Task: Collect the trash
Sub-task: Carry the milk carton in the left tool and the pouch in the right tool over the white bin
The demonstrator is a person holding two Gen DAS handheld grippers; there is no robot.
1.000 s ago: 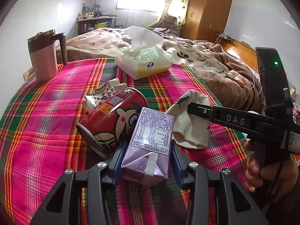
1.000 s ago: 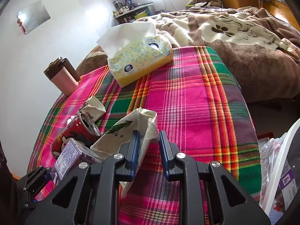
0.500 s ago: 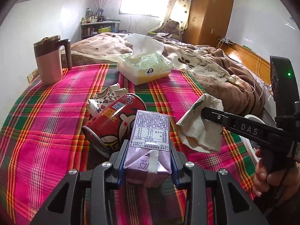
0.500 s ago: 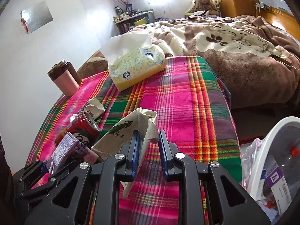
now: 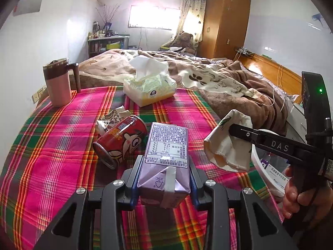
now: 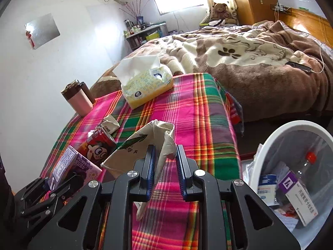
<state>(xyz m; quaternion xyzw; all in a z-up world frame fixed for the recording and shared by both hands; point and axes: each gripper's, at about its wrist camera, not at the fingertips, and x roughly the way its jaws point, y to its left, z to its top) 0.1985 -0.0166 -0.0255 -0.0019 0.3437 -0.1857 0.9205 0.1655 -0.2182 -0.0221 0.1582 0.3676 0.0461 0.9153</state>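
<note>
Gripping a purple drink carton (image 5: pixel 166 162) at lower centre, our left gripper (image 5: pixel 163 179) clamps it above the plaid tablecloth (image 5: pixel 52 156); our right gripper (image 6: pixel 164 166) pinches a crumpled cream wrapper (image 6: pixel 143 143), white trash bin (image 6: pixel 270 143) at lower right.

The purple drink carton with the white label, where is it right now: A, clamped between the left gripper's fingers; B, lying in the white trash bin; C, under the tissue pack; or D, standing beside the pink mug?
A: the purple drink carton sits clamped between the fingers of the left gripper, raised clear of the plaid tablecloth.
</note>
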